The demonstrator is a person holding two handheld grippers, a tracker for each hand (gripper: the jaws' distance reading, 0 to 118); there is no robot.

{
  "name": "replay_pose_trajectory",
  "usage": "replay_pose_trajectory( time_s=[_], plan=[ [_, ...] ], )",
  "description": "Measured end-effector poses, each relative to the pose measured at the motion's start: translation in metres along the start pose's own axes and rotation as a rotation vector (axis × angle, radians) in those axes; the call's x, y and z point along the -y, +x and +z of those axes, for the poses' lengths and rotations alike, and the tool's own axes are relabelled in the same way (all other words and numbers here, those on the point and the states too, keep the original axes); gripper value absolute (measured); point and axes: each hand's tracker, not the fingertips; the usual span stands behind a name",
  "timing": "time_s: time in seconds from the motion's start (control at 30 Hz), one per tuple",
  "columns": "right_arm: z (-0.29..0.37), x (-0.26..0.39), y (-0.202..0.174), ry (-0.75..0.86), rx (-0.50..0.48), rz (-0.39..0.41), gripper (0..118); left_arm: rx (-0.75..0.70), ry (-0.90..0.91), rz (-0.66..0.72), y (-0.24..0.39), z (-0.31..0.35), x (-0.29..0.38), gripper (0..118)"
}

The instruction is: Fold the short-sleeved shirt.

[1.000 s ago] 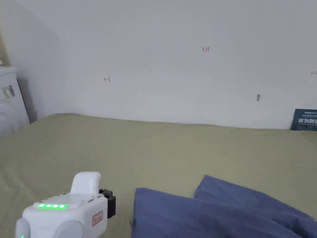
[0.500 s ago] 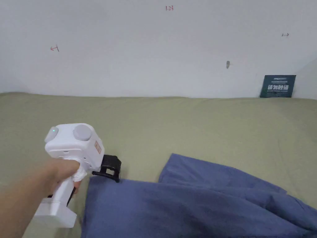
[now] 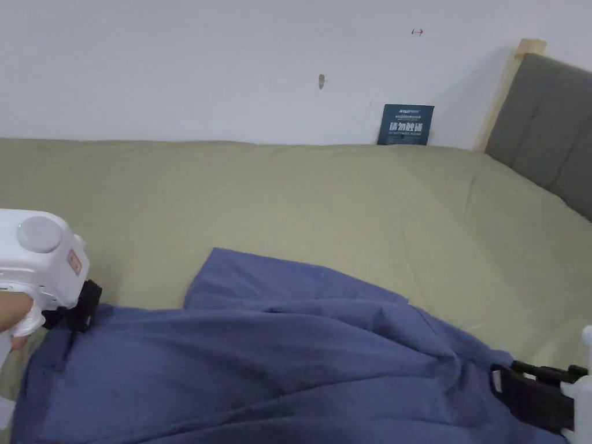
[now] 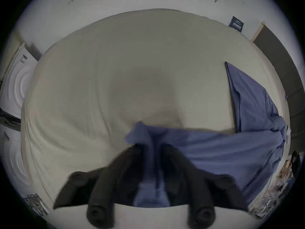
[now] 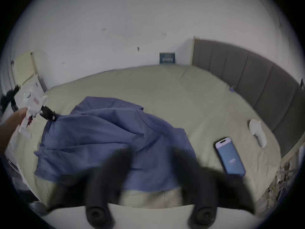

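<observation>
Left gripper [image 4: 155, 151] is clenched on the shirt [image 3: 277, 358] corner to spread it across the bed [image 3: 347, 196]; right gripper [image 5: 153, 163] hangs released over the opposite edge.

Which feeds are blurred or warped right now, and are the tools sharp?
Head view: undistorted, soft even light, blue shirt fairly sharp. Left gripper view: fisheye with dark corners, left tool slightly blurred, its shadow on the green sheet. Right gripper view: fisheye, right tool heavily smeared.
</observation>
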Motion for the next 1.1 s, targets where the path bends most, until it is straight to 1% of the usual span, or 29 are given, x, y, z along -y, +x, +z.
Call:
replay_pose_trajectory(
  time_s=[0.03,0.07,0.1,0.13,0.17,0.2,0.23,0.27,0.3,0.33,0.37,0.4,0.47,0.5,0.53,0.57,0.7,0.8,0.87,0.93,1.03,1.1],
  plan=[
    [-0.014,-0.005,0.006,-0.062,-0.016,-0.009,85,0.014,0.001,0.005,-0.002,-0.001,-0.001,16],
    [-0.028,-0.008,0.009,-0.097,-0.008,-0.008,102,0.022,0.002,0.014,-0.004,-0.003,-0.001,13],
    [-0.040,-0.011,0.012,-0.114,0.005,0.011,100,0.026,0.004,0.017,-0.007,-0.005,-0.002,12],
    [-0.060,-0.012,0.020,-0.169,0.027,0.028,99,0.033,0.012,0.023,-0.010,-0.006,-0.003,12],
    [-0.074,-0.013,0.021,-0.226,0.072,0.057,99,0.040,0.021,0.036,-0.013,-0.006,-0.002,11],
    [-0.088,-0.013,0.021,-0.278,0.083,0.096,99,0.052,0.025,0.044,-0.015,-0.006,-0.002,11],
    [-0.099,-0.011,0.022,-0.304,0.098,0.106,99,0.060,0.028,0.042,0.001,0.016,0.016,11],
    [-0.110,-0.009,0.020,-0.352,0.099,0.103,96,0.067,0.028,0.041,0.002,0.018,0.019,11],
    [-0.119,-0.006,0.021,-0.405,0.104,0.092,83,0.070,0.030,0.040,0.003,0.020,0.021,11],
    [-0.122,-0.004,0.020,-0.418,0.109,0.075,59,0.068,0.036,0.037,0.004,0.022,0.023,10],
    [-0.119,-0.003,0.019,-0.412,0.085,0.073,29,0.072,0.043,0.032,0.007,0.028,0.026,9],
    [-0.111,-0.001,0.016,-0.362,0.027,0.065,5,0.081,0.060,0.027,0.008,0.033,0.028,8],
    [-0.098,-0.003,0.007,-0.318,0.069,0.078,4,0.087,0.079,0.014,0.010,0.040,0.031,7],
    [-0.093,-0.004,0.004,-0.296,0.085,0.113,4,0.090,0.085,0.012,0.003,0.036,0.022,6],
    [-0.084,-0.007,-0.001,-0.279,0.057,0.132,4,0.091,0.089,0.011,0.002,0.039,0.021,6],
    [-0.076,-0.010,-0.003,-0.250,0.037,0.131,4,0.092,0.106,0.006,0.003,0.045,0.022,6],
    [-0.041,-0.029,-0.005,-0.116,-0.014,0.083,4,0.128,0.196,0.000,-0.001,0.072,0.015,6],
    [-0.019,-0.051,-0.009,-0.042,-0.052,0.058,4,0.151,0.225,0.007,0.001,0.099,0.016,6],
    [-0.007,-0.065,-0.012,0.011,-0.086,0.049,4,0.173,0.283,0.005,0.000,0.116,0.017,6],
    [0.001,-0.080,-0.018,0.046,-0.092,0.061,4,0.175,0.313,0.006,-0.012,0.127,0.009,6],
    [0.010,-0.104,-0.029,0.090,-0.102,0.096,4,0.177,0.416,0.021,-0.023,0.160,0.009,6],
    [0.013,-0.122,-0.036,0.127,-0.115,0.103,4,0.173,0.458,0.048,-0.035,0.183,0.007,6]
  ],
)
